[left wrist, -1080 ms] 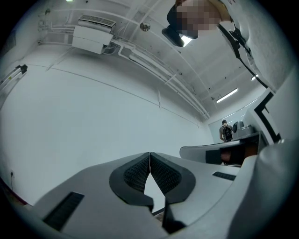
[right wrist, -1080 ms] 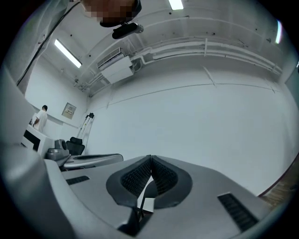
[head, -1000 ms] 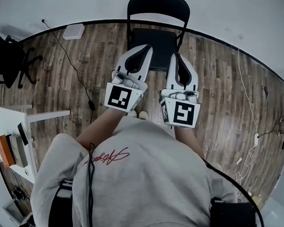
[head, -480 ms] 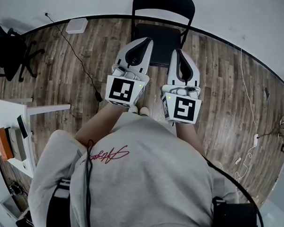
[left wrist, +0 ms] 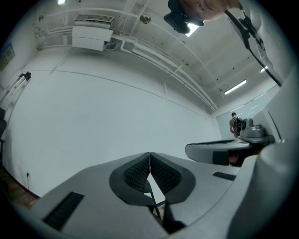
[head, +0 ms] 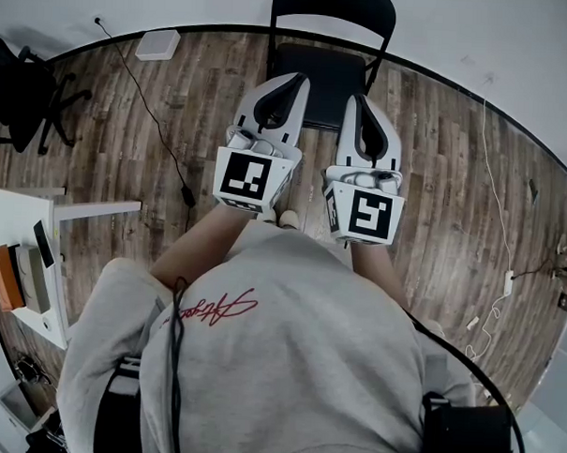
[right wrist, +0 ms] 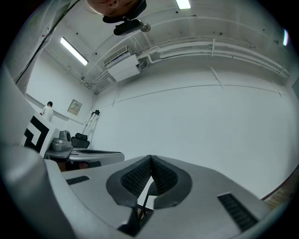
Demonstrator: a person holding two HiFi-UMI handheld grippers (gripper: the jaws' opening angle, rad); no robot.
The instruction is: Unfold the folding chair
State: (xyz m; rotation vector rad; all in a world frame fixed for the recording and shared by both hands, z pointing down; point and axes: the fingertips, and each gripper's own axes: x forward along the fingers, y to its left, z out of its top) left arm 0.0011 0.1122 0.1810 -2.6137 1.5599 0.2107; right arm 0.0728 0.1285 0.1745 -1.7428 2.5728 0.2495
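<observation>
In the head view a black folding chair (head: pixel 321 54) stands unfolded on the wood floor against the white wall, its seat flat and its backrest (head: pixel 336 9) upright. My left gripper (head: pixel 292 80) is shut and empty, its tips over the seat's left front. Beside it my right gripper (head: pixel 355 100) is shut and empty too, over the seat's right front. Whether either touches the seat I cannot tell. The left gripper (left wrist: pixel 149 154) and the right gripper (right wrist: pixel 150 158) each look slightly upward at the bare wall, pads meeting at the tips, and neither gripper view shows the chair.
A black office chair (head: pixel 22 97) stands at the far left. A white table (head: pixel 54 222) holding an orange item (head: pixel 2 276) is at the lower left. A black cable (head: pixel 143 111) and a white box (head: pixel 156 44) lie on the floor left of the chair; white cords (head: pixel 499 197) run at right.
The head view has shifted a little, so the chair and both grippers sit slightly higher and further right in it. Both grippers stay shut and side by side.
</observation>
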